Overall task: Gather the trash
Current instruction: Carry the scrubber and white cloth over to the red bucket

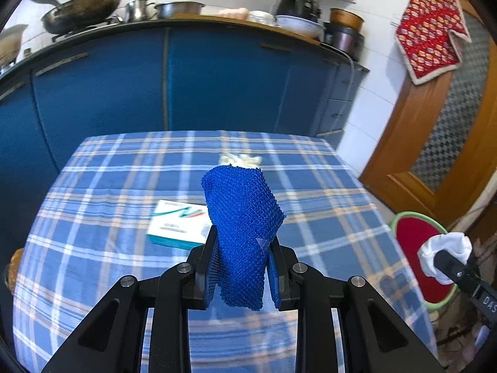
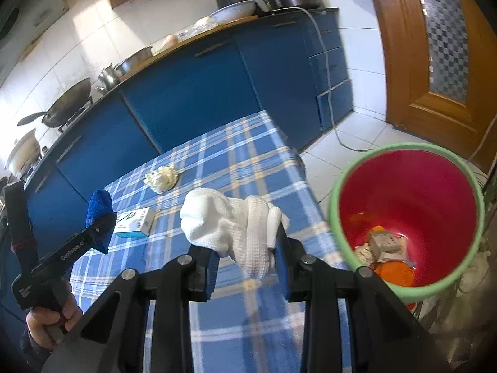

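My left gripper is shut on a blue knitted cloth and holds it above the checked table; it also shows in the right wrist view. My right gripper is shut on a white knitted cloth, held over the table's right edge beside the red bin with a green rim. The bin holds a grey box, orange scraps and crumpled paper. A white and teal box and a crumpled cream wad lie on the table.
Blue kitchen cabinets stand behind the table, with a wok, pots and bowls on the counter. A wooden door is at the right. A white cable hangs down to the tiled floor.
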Demonstrator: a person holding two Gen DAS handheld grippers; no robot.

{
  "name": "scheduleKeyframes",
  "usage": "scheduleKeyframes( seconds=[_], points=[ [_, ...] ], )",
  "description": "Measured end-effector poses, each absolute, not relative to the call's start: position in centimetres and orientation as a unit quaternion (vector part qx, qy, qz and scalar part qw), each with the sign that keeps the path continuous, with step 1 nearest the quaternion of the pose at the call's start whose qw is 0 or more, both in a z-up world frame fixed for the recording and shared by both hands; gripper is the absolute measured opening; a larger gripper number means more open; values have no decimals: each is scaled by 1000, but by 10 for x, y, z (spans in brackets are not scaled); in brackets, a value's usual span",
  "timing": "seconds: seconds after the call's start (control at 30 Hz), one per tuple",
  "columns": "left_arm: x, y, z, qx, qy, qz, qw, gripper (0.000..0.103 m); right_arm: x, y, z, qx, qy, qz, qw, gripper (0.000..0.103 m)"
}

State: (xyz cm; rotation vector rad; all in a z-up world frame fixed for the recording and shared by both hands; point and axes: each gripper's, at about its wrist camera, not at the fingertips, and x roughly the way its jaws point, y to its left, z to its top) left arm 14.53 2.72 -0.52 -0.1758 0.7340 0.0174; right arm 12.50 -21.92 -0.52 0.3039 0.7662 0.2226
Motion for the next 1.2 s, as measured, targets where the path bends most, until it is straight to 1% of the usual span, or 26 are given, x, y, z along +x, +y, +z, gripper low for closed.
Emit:
scheduleKeyframes(
  seconds=[0.43,0.97,1.2],
  points=[
    [151,-39,-2,-77,365,-74,925,28,106,-278,-14,178,360,58,914,34],
    [163,-122,-21,-33,388,-154,908,28,99,-327,-37,189,360,-12,914,35],
    [168,-150,-26,-10,392,-180,902,28,102,-349,-52,200,368,-45,907,38]
  ],
)
